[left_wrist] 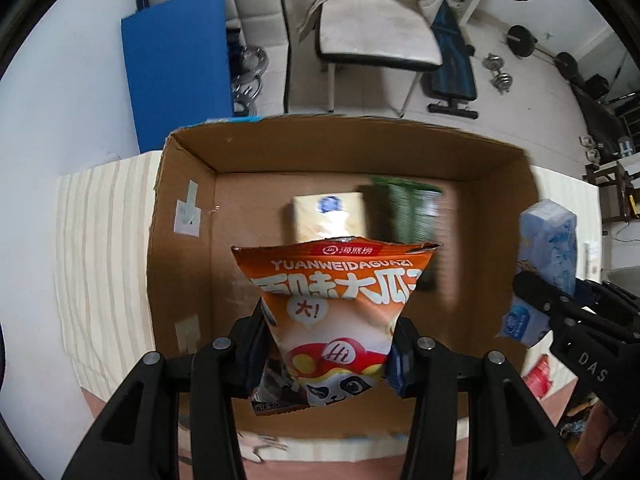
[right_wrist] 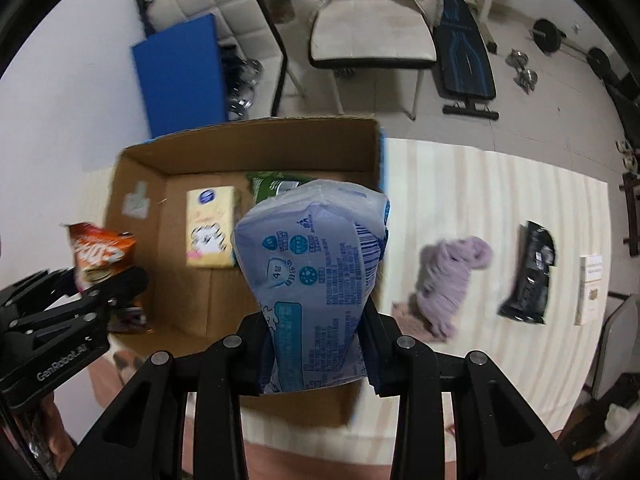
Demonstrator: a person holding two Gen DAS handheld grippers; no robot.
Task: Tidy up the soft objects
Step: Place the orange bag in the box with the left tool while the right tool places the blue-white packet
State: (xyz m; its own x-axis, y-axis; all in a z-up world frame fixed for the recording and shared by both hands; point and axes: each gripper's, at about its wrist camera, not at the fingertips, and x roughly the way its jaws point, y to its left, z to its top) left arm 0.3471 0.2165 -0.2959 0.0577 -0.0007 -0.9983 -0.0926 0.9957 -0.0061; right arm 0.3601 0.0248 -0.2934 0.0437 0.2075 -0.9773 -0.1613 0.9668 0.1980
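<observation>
While the orange foil snack bag point(left_wrist: 340, 316) hangs pinched low down in the left gripper point(left_wrist: 328, 356) above the open brown cardboard box point(left_wrist: 184, 240), its top could flop and snag the near wall. Beside it, the right gripper point(right_wrist: 316, 344) squeezes a pale blue soft tissue pack point(right_wrist: 316, 264) over the box's right wall; both loads may collide or crush the cream tissue pack point(right_wrist: 210, 228) and green packet point(right_wrist: 276, 184) inside. Right of the box, a lilac cloth point(right_wrist: 448, 276) and black pouch point(right_wrist: 530, 276) wait.

A white chair point(left_wrist: 376, 36), blue board point(left_wrist: 176, 76) and weights point(left_wrist: 500, 74) stand behind.
</observation>
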